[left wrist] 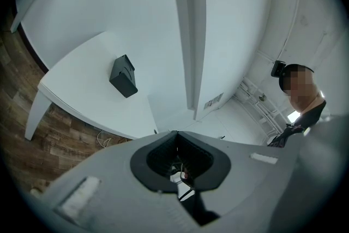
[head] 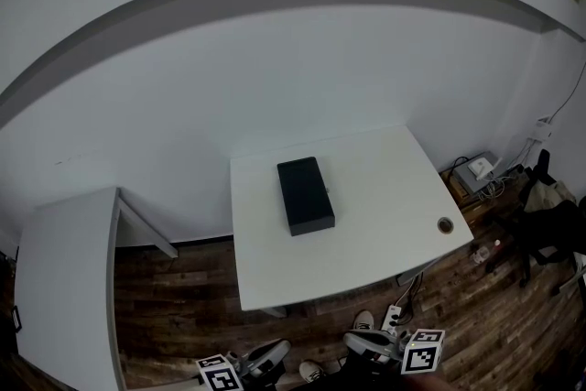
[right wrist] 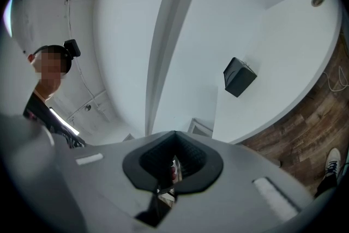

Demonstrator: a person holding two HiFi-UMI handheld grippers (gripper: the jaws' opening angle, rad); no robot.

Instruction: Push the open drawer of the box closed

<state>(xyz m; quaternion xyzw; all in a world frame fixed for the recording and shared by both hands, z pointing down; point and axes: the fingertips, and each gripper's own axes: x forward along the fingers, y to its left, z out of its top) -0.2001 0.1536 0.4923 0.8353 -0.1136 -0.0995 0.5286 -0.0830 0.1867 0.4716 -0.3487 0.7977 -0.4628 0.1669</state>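
A black box lies near the middle of the white table. From this distance I cannot make out how its drawer stands. The box also shows small and far off in the left gripper view and the right gripper view. Both grippers hang low at the bottom of the head view, above the wooden floor and well short of the table's front edge. The left gripper has its jaws together with nothing between them. The right gripper is likewise shut and empty.
A second white table stands at the left. The main table has a round cable hole near its right front corner. A power strip and my shoes are on the floor. Boxes and cables and a dark chair crowd the right.
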